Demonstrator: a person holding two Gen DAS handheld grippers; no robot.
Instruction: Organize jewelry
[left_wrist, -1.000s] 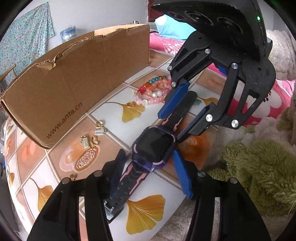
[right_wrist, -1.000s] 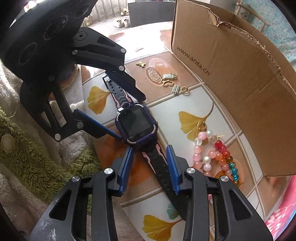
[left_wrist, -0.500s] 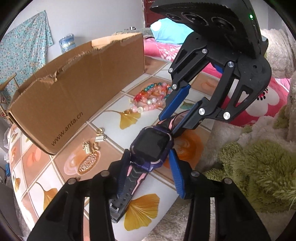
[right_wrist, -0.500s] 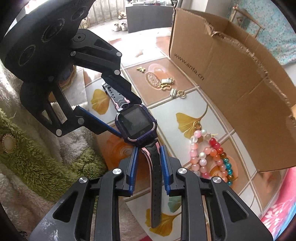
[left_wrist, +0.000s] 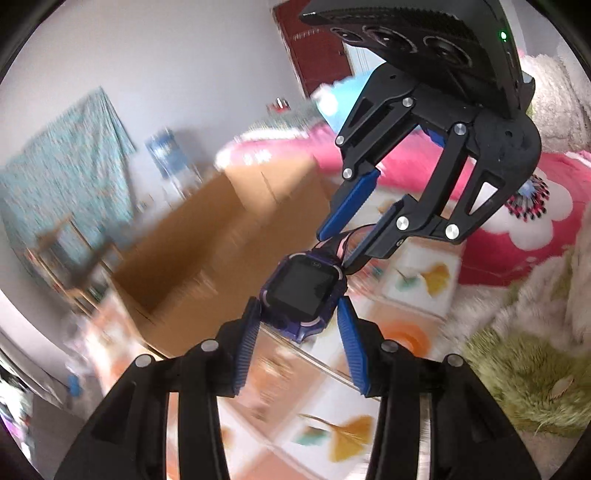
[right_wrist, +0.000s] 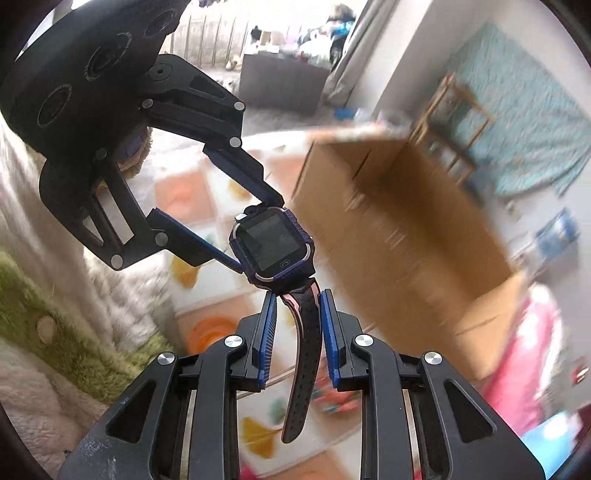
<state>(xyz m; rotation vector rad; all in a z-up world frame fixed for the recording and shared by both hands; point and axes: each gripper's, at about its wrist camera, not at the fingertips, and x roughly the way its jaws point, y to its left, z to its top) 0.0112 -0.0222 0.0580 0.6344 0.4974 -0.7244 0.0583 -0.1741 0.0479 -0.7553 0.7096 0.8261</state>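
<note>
Right wrist: cardboard box, interior blurred.

We now hold the watch up in the air, while one second ago it lay flat on the tiled tabletop. Our right gripper is now closed on the strap; before, its fingers were apart on both sides of it. Our left gripper is now closer around the watch body. The cardboard box and the room now look blurred, and the beads and charms are not clear any more
</note>
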